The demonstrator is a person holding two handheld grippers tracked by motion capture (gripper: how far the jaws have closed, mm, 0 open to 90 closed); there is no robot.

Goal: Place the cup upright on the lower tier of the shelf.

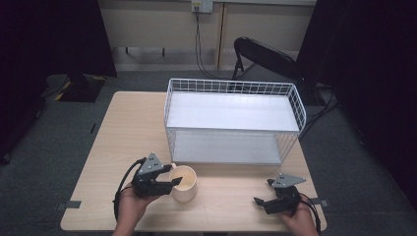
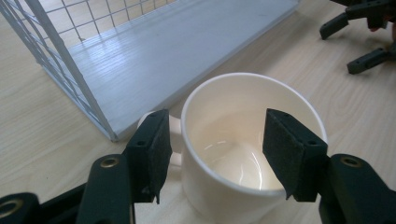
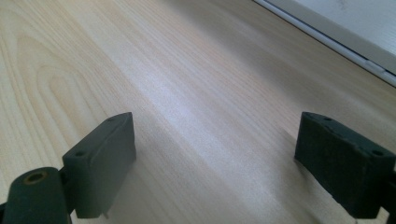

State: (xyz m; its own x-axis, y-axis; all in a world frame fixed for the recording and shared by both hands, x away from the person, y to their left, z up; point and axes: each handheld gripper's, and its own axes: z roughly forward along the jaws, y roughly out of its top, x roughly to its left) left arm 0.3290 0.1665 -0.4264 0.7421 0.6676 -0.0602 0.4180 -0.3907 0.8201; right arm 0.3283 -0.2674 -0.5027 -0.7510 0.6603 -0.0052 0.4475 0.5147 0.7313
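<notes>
Currently the left gripper (image 2: 217, 154) straddles the near wall of the cream mug (image 2: 243, 140), one pad outside beside the handle and the other inside the bowl; contact appears incomplete, so treat the jaws as apart, not clamped. The mug stands on the table (image 1: 118, 132), directly ahead of this gripper and just in front of the wire rack (image 1: 231, 118). Risk: uneven pad contact on the glazed wall could tip or slip the mug when lifted, while the right gripper (image 1: 268, 194) idles with jaws spread, too distant to steady it.
</notes>
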